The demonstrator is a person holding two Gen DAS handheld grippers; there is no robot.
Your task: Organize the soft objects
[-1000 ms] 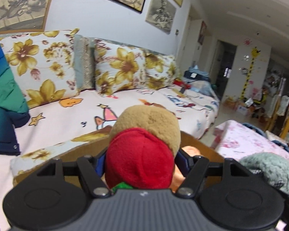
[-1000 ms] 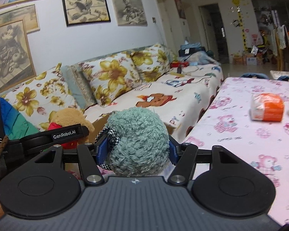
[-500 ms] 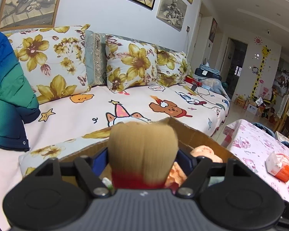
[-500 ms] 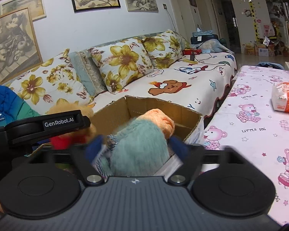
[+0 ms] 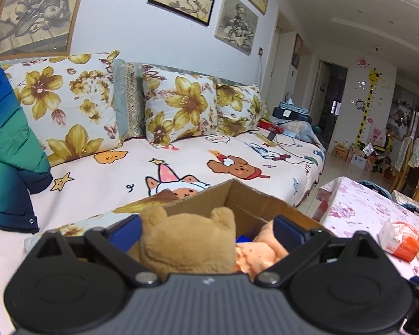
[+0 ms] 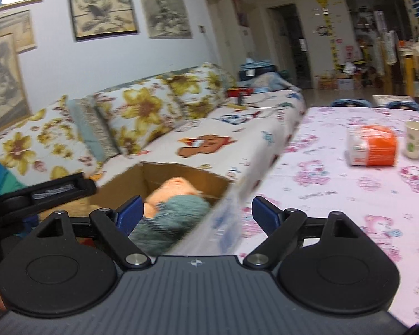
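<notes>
An open cardboard box (image 5: 245,195) sits in front of the sofa, also in the right wrist view (image 6: 181,173). A tan plush bear (image 5: 187,240) lies in it between the spread fingers of my left gripper (image 5: 206,229), which is open. An orange plush (image 5: 265,245) lies beside the bear. In the blurred right wrist view a grey-green fuzzy plush (image 6: 173,220) rests in the box against the orange plush (image 6: 173,189). My right gripper (image 6: 197,213) is open over the box's near corner.
A sofa (image 5: 181,167) with floral cushions (image 5: 178,111) stands behind the box. A blue-green jacket (image 5: 8,153) lies at the left. A table with a pink cloth (image 6: 363,181) at the right carries an orange packet (image 6: 374,145) and a paper cup (image 6: 414,139).
Both grippers opened and let go: the tan bear and the grey-green plush dropped into the box. Both grippers have drawn back from the box.
</notes>
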